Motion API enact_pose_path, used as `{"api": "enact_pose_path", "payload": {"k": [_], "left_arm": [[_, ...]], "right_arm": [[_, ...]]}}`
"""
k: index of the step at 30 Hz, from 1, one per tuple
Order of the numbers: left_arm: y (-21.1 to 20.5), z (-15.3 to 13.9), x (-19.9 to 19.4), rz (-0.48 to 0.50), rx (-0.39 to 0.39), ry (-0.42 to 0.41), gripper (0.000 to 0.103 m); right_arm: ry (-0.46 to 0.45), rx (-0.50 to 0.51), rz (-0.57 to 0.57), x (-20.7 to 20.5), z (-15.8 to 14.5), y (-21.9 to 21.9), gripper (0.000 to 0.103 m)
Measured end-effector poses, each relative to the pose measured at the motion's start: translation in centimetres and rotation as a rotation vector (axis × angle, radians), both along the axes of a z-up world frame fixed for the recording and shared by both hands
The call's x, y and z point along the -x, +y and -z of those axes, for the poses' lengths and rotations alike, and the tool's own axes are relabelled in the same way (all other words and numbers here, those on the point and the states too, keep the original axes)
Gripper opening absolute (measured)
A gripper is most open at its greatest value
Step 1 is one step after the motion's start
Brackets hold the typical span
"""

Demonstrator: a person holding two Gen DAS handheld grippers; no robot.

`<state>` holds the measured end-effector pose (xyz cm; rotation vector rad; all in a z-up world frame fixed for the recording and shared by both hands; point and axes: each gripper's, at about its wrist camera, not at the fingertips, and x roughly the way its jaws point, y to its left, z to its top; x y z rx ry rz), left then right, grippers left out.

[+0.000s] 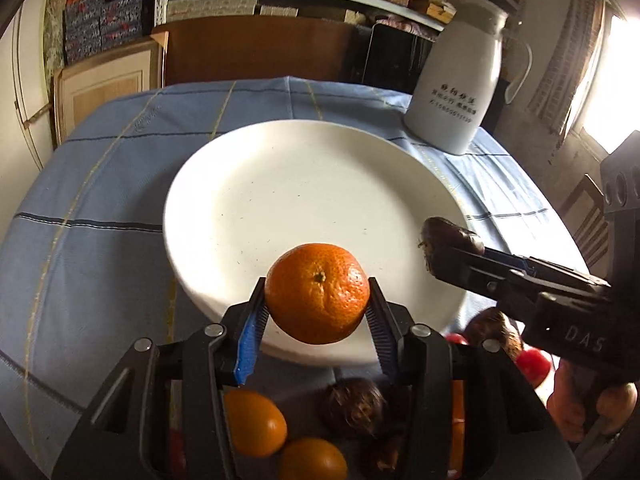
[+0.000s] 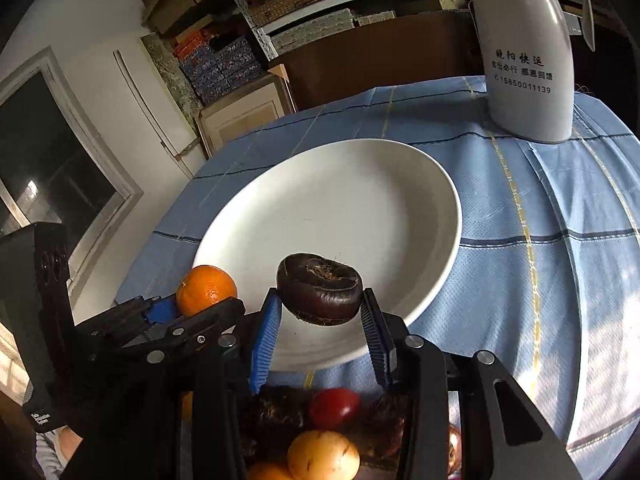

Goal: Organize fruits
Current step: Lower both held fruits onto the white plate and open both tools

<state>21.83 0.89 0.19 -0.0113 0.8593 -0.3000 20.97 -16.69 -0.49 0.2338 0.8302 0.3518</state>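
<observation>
My left gripper (image 1: 317, 305) is shut on an orange mandarin (image 1: 317, 293) and holds it over the near rim of a white plate (image 1: 304, 184). My right gripper (image 2: 320, 307) is shut on a dark brown water chestnut (image 2: 319, 289), held above the plate's (image 2: 340, 200) near edge. In the left wrist view the right gripper (image 1: 440, 256) comes in from the right with the chestnut (image 1: 450, 236). In the right wrist view the left gripper (image 2: 188, 304) shows at the left with the mandarin (image 2: 206, 289). The plate holds nothing.
Below the grippers lie more fruits: oranges (image 1: 254, 420), brown chestnuts (image 1: 352, 406), red fruits (image 2: 334, 406) and a yellow one (image 2: 323, 454). A white jug (image 1: 460, 76) stands at the back right on the blue checked tablecloth (image 1: 100, 184). Shelves and boxes lie behind.
</observation>
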Motion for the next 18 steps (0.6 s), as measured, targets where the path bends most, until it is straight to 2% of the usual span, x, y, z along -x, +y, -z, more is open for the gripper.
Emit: {"api": "enact_pose_path", "payload": {"k": [5,8,11,14,16,18], "left_arm": [[-0.1,0.9,-1.7,0.001,-0.044,0.005,0.049],[0.5,0.8,-2.0,-0.01,-0.043,0.001,0.057],[1.2,0.7,-2.1,-0.022,-0.024,-0.005,0.063],[1.9,-0.2,-1.2,-0.049,0.006,-0.048,0.083],[2.6,-1.4,-0.1,-0.057,0.038,-0.087,0.086],[3.7,-2.4,1.3,-0.078,0.062,-0.125,0.088]], "right_arm": [[0.039,0.088,-0.011,-1.6,1.2,1.6,0.043],[0.033,0.114,-0.005,-1.6,1.4,1.8,0.042],[0.036,0.1,0.002,-1.4,1.3,1.6,0.044],[-0.007,0.057,0.011,-0.6,0.2,0.8,0.046],[-0.058,0.03,0.027,0.8,-1.3,-0.1,0.05],[-0.111,-0.002,0.054,2.5,-2.7,-1.1,0.062]]}}
